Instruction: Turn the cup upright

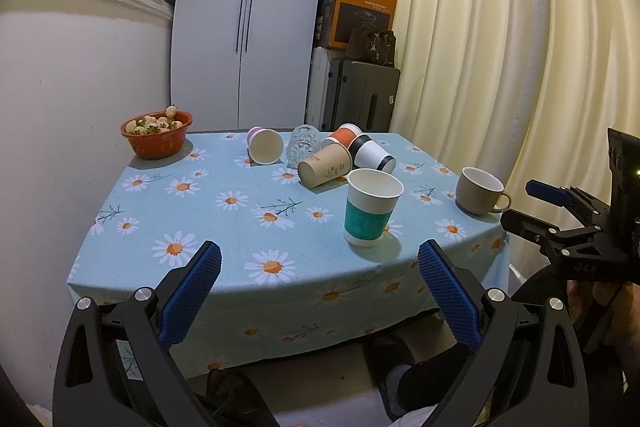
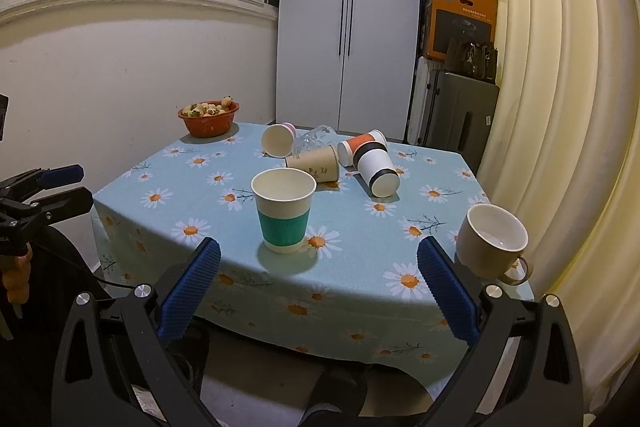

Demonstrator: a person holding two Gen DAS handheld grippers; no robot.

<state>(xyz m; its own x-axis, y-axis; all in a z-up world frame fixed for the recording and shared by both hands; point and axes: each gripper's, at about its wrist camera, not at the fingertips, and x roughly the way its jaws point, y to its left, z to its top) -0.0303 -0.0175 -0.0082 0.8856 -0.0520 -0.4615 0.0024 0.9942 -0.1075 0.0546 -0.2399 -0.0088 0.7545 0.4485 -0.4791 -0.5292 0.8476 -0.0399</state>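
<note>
Black claw (image 1: 320, 259), blue ribbed pads (image 1: 192, 293)

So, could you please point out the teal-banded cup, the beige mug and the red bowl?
teal-banded cup (image 2: 285, 230), right wrist view, teal sleeve.
beige mug (image 2: 478, 246), right wrist view, outer wall.
red bowl (image 1: 154, 146), left wrist view, front wall.

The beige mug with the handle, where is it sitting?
The beige mug stands upright near the table's right front corner, right of the teal-banded paper cup, close to the curtain.
</note>
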